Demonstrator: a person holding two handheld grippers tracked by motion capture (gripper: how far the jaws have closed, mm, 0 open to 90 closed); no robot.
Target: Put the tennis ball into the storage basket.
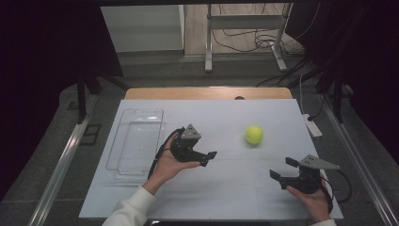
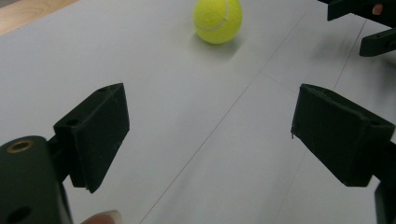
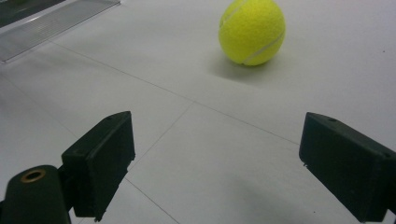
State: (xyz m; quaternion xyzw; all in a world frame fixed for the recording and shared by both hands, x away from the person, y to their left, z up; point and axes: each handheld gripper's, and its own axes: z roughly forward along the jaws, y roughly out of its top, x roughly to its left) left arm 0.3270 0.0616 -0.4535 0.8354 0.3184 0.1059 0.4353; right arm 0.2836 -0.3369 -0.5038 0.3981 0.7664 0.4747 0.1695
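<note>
A yellow-green tennis ball (image 1: 253,134) rests on the white table mat (image 1: 226,197), right of centre. My left gripper (image 1: 209,158) is held in a hand left of the ball, pointing right toward it, jaws open and empty. In the left gripper view the ball (image 2: 218,19) lies well ahead of the open left gripper (image 2: 210,126). My right gripper (image 1: 283,168) is near the front right, pointing up-left at the ball, also open and empty. In the right gripper view the ball (image 3: 252,30) sits ahead, apart from the open right gripper (image 3: 215,158).
A clear plastic tray (image 1: 136,141) lies on the left side of the mat, and its edge (image 3: 51,18) appears at top left in the right gripper view. The other gripper (image 2: 369,23) appears at top right in the left gripper view. A wooden table edge (image 1: 207,92) runs behind the mat.
</note>
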